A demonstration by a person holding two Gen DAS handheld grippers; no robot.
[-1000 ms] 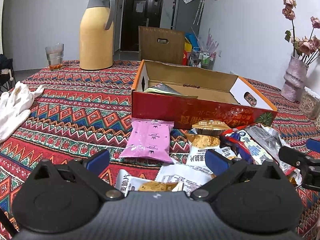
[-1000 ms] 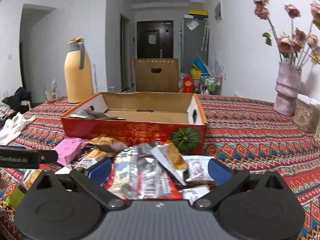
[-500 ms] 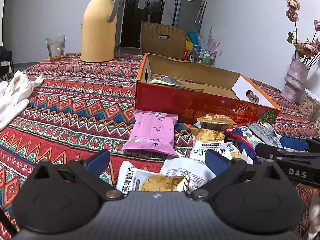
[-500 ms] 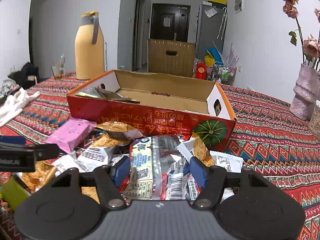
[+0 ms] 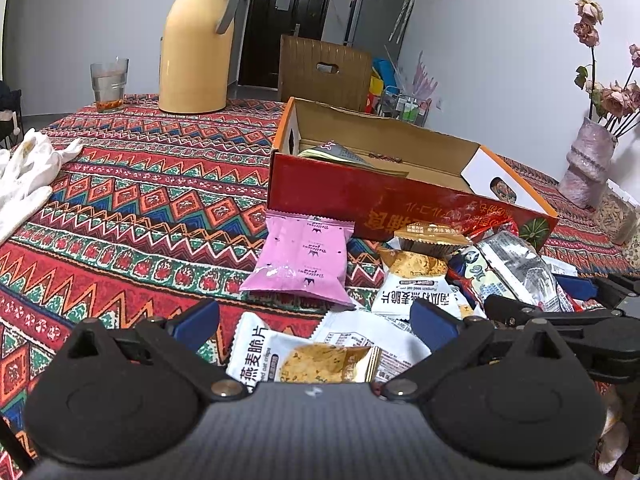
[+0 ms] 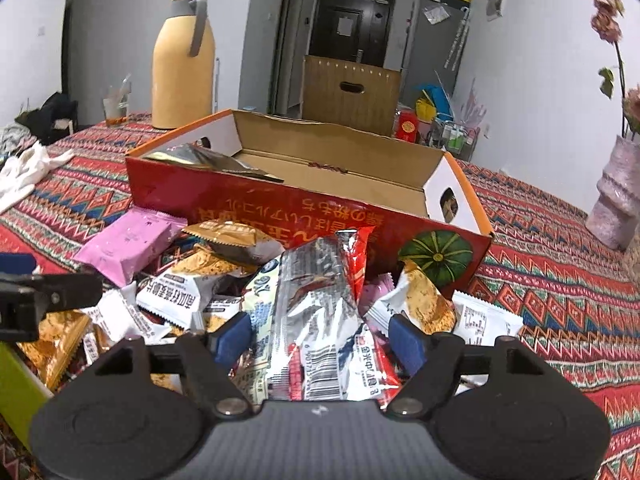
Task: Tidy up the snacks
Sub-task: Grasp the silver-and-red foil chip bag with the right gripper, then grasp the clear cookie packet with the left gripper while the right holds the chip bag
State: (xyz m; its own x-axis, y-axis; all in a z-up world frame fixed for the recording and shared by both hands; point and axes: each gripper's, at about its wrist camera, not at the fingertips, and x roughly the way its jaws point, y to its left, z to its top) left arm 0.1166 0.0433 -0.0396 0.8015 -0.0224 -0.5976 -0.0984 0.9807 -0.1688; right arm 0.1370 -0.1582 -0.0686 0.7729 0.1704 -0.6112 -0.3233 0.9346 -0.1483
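Note:
A heap of snack packets (image 5: 416, 280) lies on the patterned cloth in front of an open red cardboard box (image 5: 400, 204) that holds one flat packet at its left end. My right gripper (image 6: 318, 338) has a bundle of packets (image 6: 316, 312) between its blue pads: a silver one, a red one and a blue-white one, tilted up toward the box (image 6: 280, 208). The pads touch the bundle's sides while the jaws are opening slightly. My left gripper (image 5: 316, 320) stands open low over an oat crisp packet (image 5: 312, 360), just short of a pink packet (image 5: 304, 260).
A yellow thermos jug (image 5: 196, 40) and a glass (image 5: 109, 84) stand at the table's far left. White gloves (image 5: 28, 168) lie at the left edge. A pink vase (image 5: 588, 164) with dried flowers is at the right. A wooden chair back (image 5: 324, 72) rises behind the box.
The right gripper's jaws narrowed from wide open onto the packet bundle, whose silver packet now tilts up higher. The right gripper reached further into the left wrist view. The left gripper hardly moved.

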